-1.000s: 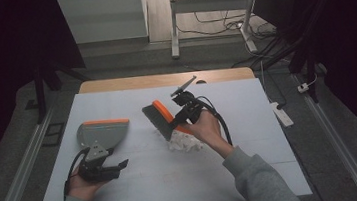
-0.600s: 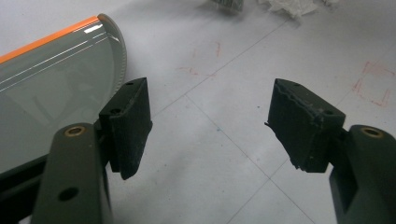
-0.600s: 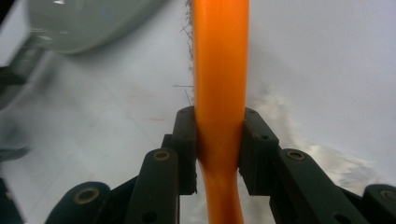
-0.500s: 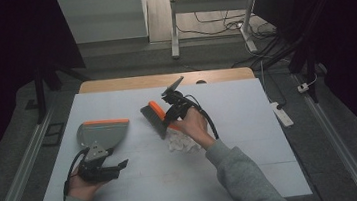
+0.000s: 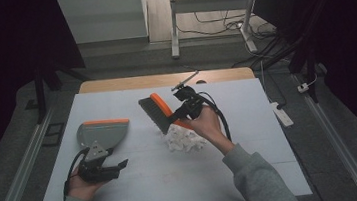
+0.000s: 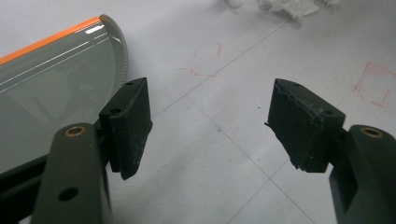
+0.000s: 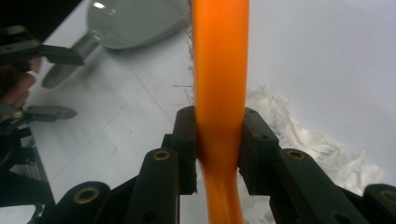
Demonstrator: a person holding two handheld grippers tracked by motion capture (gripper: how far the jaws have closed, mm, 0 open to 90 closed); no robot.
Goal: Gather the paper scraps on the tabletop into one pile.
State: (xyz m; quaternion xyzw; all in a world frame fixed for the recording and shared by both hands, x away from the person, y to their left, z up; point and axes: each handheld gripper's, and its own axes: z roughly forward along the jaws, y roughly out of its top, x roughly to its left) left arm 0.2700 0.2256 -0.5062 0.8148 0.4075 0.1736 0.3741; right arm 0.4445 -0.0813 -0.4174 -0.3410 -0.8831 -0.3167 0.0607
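A grey dustpan (image 5: 103, 133) with an orange lip lies on the left of the white table mat (image 5: 251, 138). My left gripper (image 5: 122, 164) rests just below it, open, with bare mat between the jaws (image 6: 210, 126); the dustpan (image 6: 56, 84) is beside its left jaw. My right gripper (image 5: 180, 114) is shut on the orange handle (image 7: 219, 56) of a hand brush (image 5: 155, 114), whose dark bristles hang tilted above the mat. A pile of crumpled white paper (image 5: 184, 139) lies under the brush and the right hand, and its edge (image 7: 303, 135) sits beside the jaws.
The mat covers a wooden table whose far edge (image 5: 164, 79) is bare. A power strip (image 5: 282, 114) lies on the floor at the right, a metal rail (image 5: 19, 182) runs along the left, and a desk frame (image 5: 173, 25) stands behind.
My right gripper swung the brush slightly left, then back to the right, over the paper pile. The left gripper and the dustpan stayed put.
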